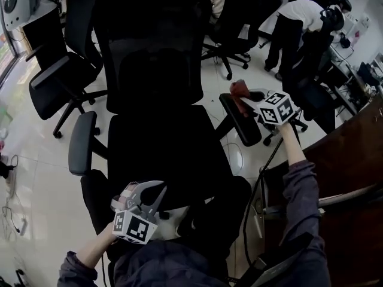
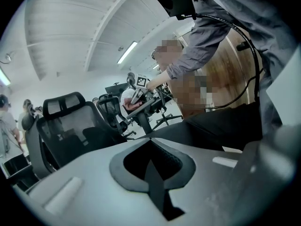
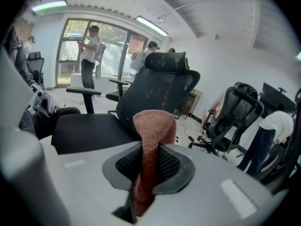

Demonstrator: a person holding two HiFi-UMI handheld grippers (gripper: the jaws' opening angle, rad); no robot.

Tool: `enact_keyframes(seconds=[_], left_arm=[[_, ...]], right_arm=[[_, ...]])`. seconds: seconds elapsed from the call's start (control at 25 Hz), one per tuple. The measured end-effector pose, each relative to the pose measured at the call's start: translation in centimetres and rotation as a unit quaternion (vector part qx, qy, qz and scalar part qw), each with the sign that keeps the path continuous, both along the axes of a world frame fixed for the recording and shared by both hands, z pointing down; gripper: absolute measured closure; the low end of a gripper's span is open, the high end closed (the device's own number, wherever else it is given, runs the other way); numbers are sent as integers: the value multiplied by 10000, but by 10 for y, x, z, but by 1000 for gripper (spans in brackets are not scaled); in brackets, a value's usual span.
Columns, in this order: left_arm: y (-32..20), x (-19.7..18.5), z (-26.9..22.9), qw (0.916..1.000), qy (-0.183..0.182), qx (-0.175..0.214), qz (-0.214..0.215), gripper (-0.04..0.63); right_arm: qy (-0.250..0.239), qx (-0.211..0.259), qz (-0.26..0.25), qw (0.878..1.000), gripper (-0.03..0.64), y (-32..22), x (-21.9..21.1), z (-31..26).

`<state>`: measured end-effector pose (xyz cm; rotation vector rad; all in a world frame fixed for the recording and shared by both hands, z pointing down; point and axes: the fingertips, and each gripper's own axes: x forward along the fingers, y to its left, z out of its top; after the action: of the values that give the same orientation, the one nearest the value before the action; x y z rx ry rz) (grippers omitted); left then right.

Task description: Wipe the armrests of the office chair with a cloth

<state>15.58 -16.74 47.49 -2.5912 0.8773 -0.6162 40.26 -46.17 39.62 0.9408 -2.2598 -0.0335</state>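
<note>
A black mesh office chair (image 1: 161, 142) stands in front of me. In the head view my right gripper (image 1: 244, 99) is shut on a reddish-brown cloth (image 1: 240, 89), and the cloth rests on the far end of the chair's right armrest (image 1: 244, 124). The right gripper view shows the cloth (image 3: 151, 145) pinched between the jaws and sticking up above them, with the seat (image 3: 89, 126) and the left armrest (image 3: 83, 92) beyond. My left gripper (image 1: 158, 191) is shut on nothing, low by the seat's front edge and away from the left armrest (image 1: 82, 142). Its own view looks across at the cloth (image 2: 131, 106).
More black office chairs stand at the left (image 1: 63, 70) and the back (image 1: 239, 17). A person (image 1: 293, 23) bends over at the back right. A dark wooden desk (image 1: 353, 160) lies close on the right, with a cable (image 1: 263, 172) hanging beside it.
</note>
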Motion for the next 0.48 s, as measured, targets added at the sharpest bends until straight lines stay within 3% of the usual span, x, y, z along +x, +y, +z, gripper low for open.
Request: enact_keyframes(seconds=[0.16,0.32,0.48], left_arm=[[-1,-4,3,9999,-25,-103,-47,578],[-2,-6,5,9997,-108,-193,-86,578],[1,-1,2,9995,-245,-196,-99,578]], right_arm=[[-819,109,425,9957,566,26,45,-3],[-1857,22,1009,9774,566,22,76,11],[-2171,-232,1400,9658,566,11,90,51]])
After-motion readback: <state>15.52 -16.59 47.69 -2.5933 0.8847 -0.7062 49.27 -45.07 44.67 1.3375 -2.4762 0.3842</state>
